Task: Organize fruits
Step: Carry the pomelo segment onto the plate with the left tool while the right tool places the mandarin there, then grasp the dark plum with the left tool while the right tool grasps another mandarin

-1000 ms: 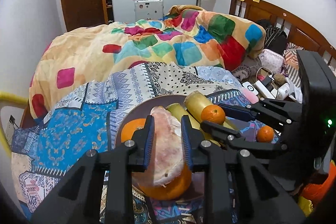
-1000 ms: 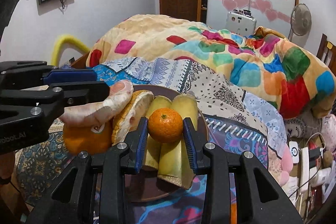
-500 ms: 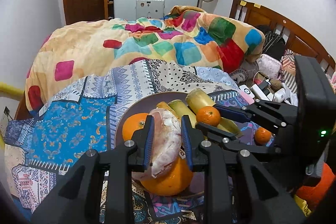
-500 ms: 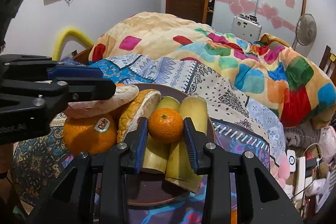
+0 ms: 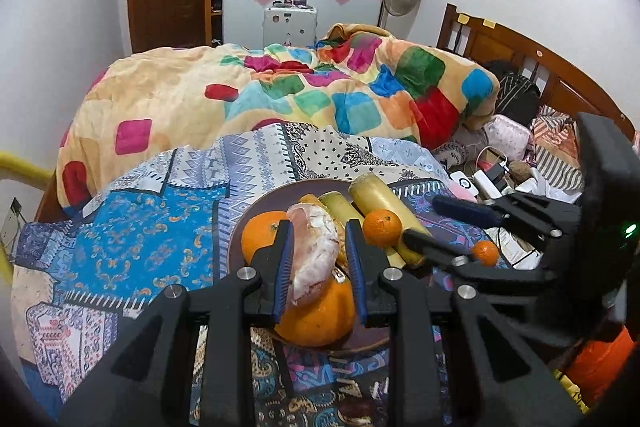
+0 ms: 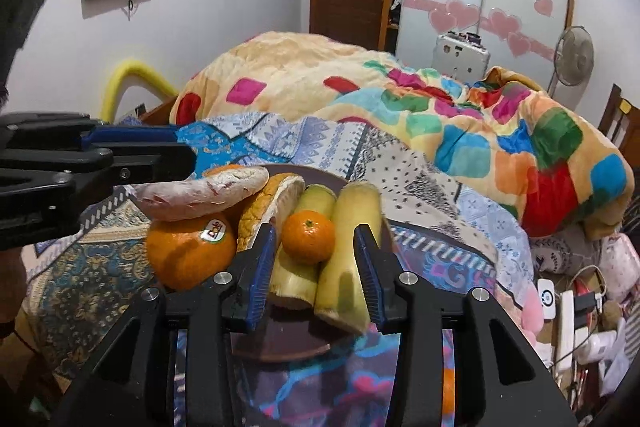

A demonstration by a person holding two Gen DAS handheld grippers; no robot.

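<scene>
A brown plate (image 5: 256, 211) (image 6: 280, 349) on the patterned bedspread holds two large oranges (image 5: 262, 233) (image 6: 188, 253), two yellow-green cane pieces (image 5: 380, 193) (image 6: 352, 239) and a pomelo peel piece (image 6: 276, 203). My left gripper (image 5: 318, 267) is open around a peeled pink pomelo segment (image 5: 314, 259) (image 6: 204, 193) that rests on the near orange (image 5: 320, 315). My right gripper (image 6: 316, 267) (image 5: 420, 223) is open, its fingers apart from a small mandarin (image 6: 308, 237) (image 5: 382, 223) lying on the cane pieces.
A second small mandarin (image 5: 485, 253) lies right of the plate. A colourful quilt (image 5: 280, 99) is heaped behind. Chargers and clutter (image 5: 492, 175) lie by the wooden headboard (image 5: 532, 63). A yellow tube (image 6: 132, 79) stands at the bed's left edge.
Both grippers have opened: the left jaws have spread off the pomelo segment, now resting on the orange, and the right jaws have spread off the mandarin, which sits on the cane pieces. Both pulled back slightly.
</scene>
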